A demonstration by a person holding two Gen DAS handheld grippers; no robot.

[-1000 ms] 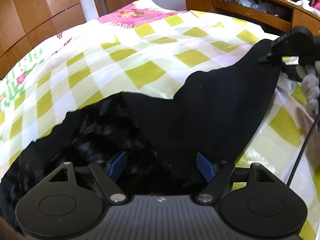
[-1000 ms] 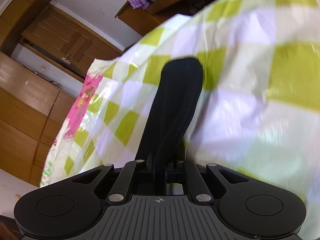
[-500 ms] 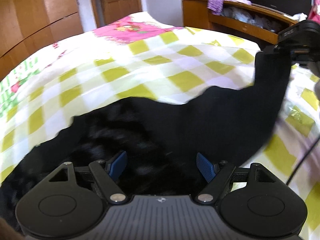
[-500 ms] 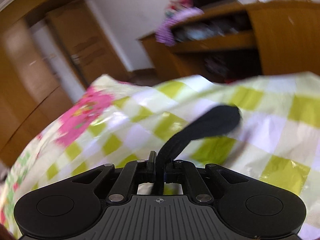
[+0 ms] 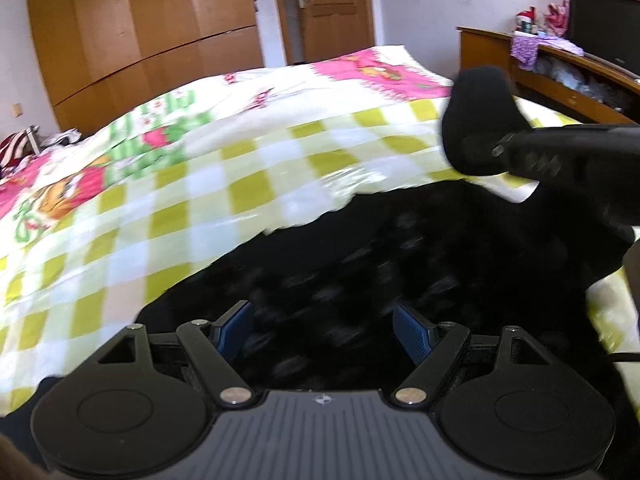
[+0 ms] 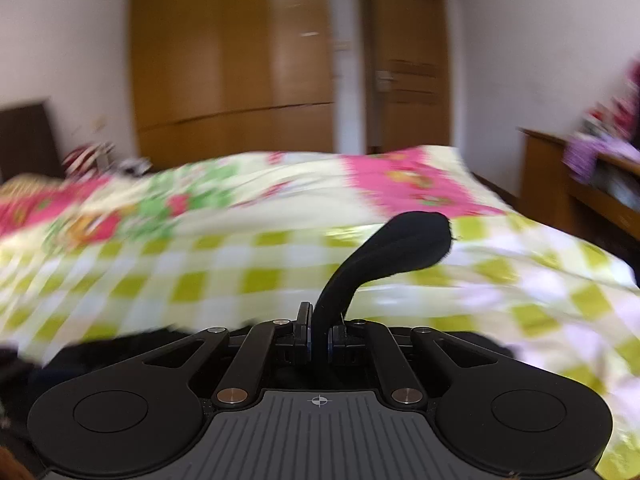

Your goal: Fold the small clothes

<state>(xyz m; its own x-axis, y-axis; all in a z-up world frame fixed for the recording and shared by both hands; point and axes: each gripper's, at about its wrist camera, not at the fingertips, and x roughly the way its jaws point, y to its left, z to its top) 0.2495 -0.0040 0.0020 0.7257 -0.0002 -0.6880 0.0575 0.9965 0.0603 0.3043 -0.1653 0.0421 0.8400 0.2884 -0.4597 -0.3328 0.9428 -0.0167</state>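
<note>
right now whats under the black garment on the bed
The checked bedspread shows around the black garment and runs beneath it; whatever else lies under the cloth is covered.

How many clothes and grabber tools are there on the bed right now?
Black knitted garment: 1
Black two-finger grippers, left gripper open and right gripper pinching the garment's end: 2
Total: 3

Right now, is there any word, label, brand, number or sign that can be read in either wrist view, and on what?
None can be read.
Bedspread: green lettering beside the strawberry print, too blurred and folded to read.
Left gripper and right gripper housings: only a small crosshair mark, no text.
</note>
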